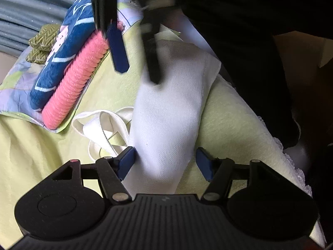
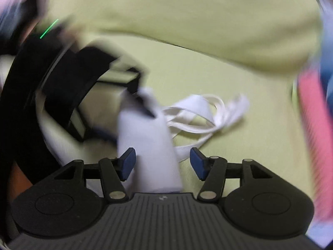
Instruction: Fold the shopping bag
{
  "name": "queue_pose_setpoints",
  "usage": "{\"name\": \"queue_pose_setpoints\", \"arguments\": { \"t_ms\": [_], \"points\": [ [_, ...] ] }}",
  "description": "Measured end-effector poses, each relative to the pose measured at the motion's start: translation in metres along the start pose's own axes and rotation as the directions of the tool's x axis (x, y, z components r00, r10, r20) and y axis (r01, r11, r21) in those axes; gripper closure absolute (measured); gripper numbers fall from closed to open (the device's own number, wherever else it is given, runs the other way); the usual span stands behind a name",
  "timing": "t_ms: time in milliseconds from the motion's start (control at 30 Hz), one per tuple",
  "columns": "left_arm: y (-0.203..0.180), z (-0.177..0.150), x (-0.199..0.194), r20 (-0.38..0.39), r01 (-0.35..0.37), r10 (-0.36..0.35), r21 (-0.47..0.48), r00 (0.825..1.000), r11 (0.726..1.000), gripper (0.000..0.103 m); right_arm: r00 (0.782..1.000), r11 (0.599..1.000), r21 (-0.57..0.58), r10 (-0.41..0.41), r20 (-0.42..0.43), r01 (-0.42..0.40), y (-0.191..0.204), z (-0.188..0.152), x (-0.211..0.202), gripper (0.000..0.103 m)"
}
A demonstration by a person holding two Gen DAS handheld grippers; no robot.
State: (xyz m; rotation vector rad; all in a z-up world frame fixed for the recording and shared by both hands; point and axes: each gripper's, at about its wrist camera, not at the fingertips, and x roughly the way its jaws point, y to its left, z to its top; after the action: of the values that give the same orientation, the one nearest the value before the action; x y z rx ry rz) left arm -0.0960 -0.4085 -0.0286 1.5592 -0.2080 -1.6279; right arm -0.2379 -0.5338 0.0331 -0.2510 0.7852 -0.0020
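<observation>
White woven fabric shopping bag, folded into a long strip, runs lengthwise between both wide-open, empty claws, left claw and right claw, handles beside it.

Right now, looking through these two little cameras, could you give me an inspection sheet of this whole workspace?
Surface: pale yellow-green bed sheet.
Job's things: white woven fabric shopping bag, folded into a narrow strip; its white strap handles lie tangled beside it.
Clutter: pink ribbed knit roll, blue patterned plush cloth, olive herringbone pouch.
Grippers: left gripper open, straddling the bag; right gripper open over it.
Cables: nothing seen.
Surroundings: grey curtain folds; person's dark sleeve.
</observation>
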Motion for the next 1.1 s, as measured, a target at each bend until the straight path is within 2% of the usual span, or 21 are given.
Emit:
{"name": "queue_pose_setpoints", "arguments": {
  "t_ms": [100, 167, 233, 267, 433, 533, 633, 733, 867, 1000, 1100],
  "points": [
    [0.001, 0.000, 0.000, 0.000, 0.006, -0.006, -0.014, 1.000, 1.000, 0.039, 0.994, 0.967, -0.235, -0.106, -0.008, 0.101, 0.037, -0.004, 0.015, 0.041],
    [-0.004, 0.000, -0.006, -0.004, 0.004, -0.004, -0.020, 1.000, 1.000, 0.039, 0.990, 0.940, -0.317, -0.140, -0.021, 0.126, 0.048, -0.006, 0.027, 0.037],
    [-0.010, -0.001, -0.012, -0.004, 0.006, -0.006, -0.031, 1.000, 1.000, 0.039, 0.983, 0.908, -0.389, -0.180, -0.030, 0.155, 0.055, -0.010, 0.040, 0.037],
    [-0.010, -0.001, -0.012, -0.004, 0.007, -0.007, -0.037, 1.000, 0.999, 0.039, 0.982, 0.906, -0.394, -0.186, -0.038, 0.156, 0.055, -0.010, 0.046, 0.039],
    [-0.011, -0.001, -0.014, 0.001, 0.012, -0.012, -0.059, 1.000, 0.998, 0.039, 0.993, 0.974, -0.213, -0.097, -0.067, 0.081, 0.037, -0.010, 0.045, 0.044],
    [-0.017, 0.000, -0.023, -0.017, 0.053, -0.053, -0.044, 0.998, 0.998, 0.041, 0.997, 0.997, -0.070, 0.024, -0.078, -0.030, 0.037, -0.003, 0.037, 0.045],
    [-0.029, -0.005, -0.035, -0.048, 0.080, -0.080, -0.017, 0.996, 0.997, 0.041, 0.993, 0.994, 0.028, 0.103, -0.065, -0.101, 0.038, -0.002, 0.042, 0.045],
    [-0.031, -0.008, -0.037, -0.052, 0.070, -0.071, -0.018, 0.996, 0.997, 0.040, 0.992, 0.988, 0.109, 0.115, -0.051, -0.109, 0.034, -0.001, 0.045, 0.045],
    [-0.032, -0.004, -0.034, -0.092, 0.078, -0.072, 0.063, 0.993, 0.995, 0.040, 0.988, 0.948, 0.285, 0.155, -0.020, -0.143, 0.022, 0.001, 0.046, 0.045],
    [-0.032, -0.004, -0.029, -0.106, 0.098, -0.090, 0.076, 0.990, 0.992, 0.040, 0.990, 0.955, 0.265, 0.141, -0.011, -0.134, 0.023, -0.002, 0.047, 0.044],
    [-0.033, -0.003, -0.026, -0.105, 0.101, -0.093, 0.073, 0.990, 0.992, 0.040, 0.983, 0.952, 0.247, 0.181, 0.011, -0.178, 0.010, -0.007, 0.037, 0.042]
  ]
}}
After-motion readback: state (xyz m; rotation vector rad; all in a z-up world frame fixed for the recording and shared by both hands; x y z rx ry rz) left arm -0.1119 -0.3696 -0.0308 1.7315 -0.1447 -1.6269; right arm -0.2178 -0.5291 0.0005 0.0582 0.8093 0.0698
